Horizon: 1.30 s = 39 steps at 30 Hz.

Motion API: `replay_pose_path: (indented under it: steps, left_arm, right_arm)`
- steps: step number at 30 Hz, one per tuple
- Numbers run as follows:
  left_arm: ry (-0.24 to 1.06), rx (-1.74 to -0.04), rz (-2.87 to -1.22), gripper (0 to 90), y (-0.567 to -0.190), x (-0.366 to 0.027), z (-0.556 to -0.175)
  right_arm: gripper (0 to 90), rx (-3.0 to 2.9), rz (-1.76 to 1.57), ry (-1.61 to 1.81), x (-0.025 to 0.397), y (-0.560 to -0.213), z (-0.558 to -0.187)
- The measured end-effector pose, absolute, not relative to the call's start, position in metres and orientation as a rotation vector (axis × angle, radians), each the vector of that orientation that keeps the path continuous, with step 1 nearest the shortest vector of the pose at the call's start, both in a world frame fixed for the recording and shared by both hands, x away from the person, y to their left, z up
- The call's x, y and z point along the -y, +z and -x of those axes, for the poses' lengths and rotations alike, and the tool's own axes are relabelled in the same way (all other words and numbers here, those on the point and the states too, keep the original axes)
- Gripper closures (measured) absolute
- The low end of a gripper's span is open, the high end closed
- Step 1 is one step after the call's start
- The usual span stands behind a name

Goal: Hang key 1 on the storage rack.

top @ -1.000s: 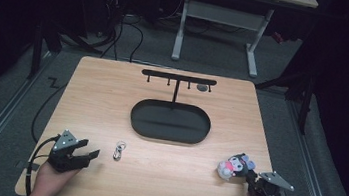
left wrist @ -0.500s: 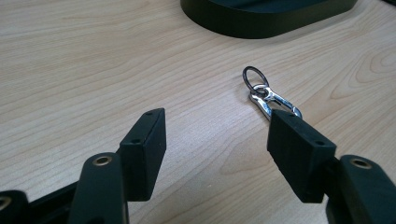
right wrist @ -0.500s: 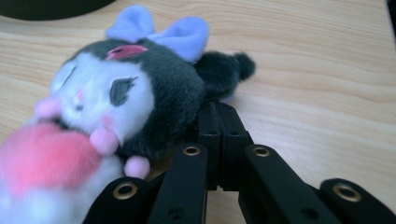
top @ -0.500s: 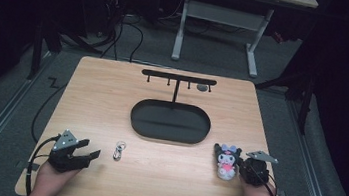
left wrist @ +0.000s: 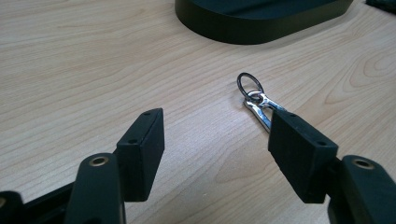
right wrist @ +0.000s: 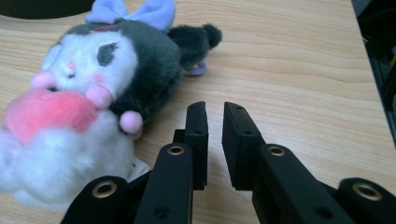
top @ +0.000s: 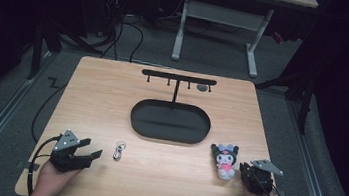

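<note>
A small plush toy (top: 224, 160), dark grey and white with a lilac bow and a pink heart, lies on the wooden table (top: 112, 95) near the front right. My right gripper (top: 250, 170) rests just to its right, jaws nearly together and empty. In the right gripper view the plush (right wrist: 93, 93) lies left of the right gripper (right wrist: 215, 109) and is not between the jaws. A metal key ring with a clasp (top: 118, 150) lies at the front left. My left gripper (top: 92, 148) stands open beside it. In the left gripper view the left gripper (left wrist: 215, 126) points at the ring (left wrist: 254, 98), which lies just ahead of the right-hand jaw.
A black oval tray (top: 134, 118) sits mid-table, its edge also in the left gripper view (left wrist: 261, 23). Behind it stands a black T-shaped rack with hooks (top: 178, 77). The table's front and right edges are close to both hands.
The right gripper carried the plush leftward, set it down on the table and let go; it now sits beside it. The left gripper has stayed put.
</note>
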<state>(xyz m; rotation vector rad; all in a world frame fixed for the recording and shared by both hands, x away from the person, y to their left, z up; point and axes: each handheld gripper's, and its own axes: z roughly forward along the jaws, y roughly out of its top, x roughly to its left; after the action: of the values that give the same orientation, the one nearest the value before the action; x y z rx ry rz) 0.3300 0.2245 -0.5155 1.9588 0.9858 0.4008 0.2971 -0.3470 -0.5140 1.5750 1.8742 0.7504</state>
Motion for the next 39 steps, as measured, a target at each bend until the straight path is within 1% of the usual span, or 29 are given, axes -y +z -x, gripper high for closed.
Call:
replay_pose_path:
  steps: [11,16,19,23,31,39]
  left_arm:
    - [0.382,-0.99,-1.966,36.5,-0.517,-0.222,-0.33]
    - [0.361,-0.963,-1.978,36.4,-0.517,-0.219,-0.33]
    - [0.338,-0.954,-1.981,36.0,-0.518,-0.218,-0.331]
    - [0.34,-0.936,-1.98,36.0,-0.516,-0.218,-0.331]
    - [0.347,-0.925,-1.96,36.2,-0.512,-0.221,-0.328]
    - [0.343,-0.926,-1.976,36.3,-0.514,-0.217,-0.332]
  right_arm:
    - [79.1,-1.88,-1.593,0.736,0.346,-0.513,-0.292]
    - [79.0,-1.907,-1.623,0.681,0.342,-0.51,-0.29]
    - [76.2,-1.966,-1.618,0.627,0.337,-0.509,-0.291]
    - [75.6,-1.982,-1.657,0.569,0.333,-0.505,-0.293]
    - [73.8,-2.054,-1.735,0.516,0.333,-0.493,-0.301]
    - [73.0,-2.181,-1.696,0.41,0.333,-0.483,-0.313]
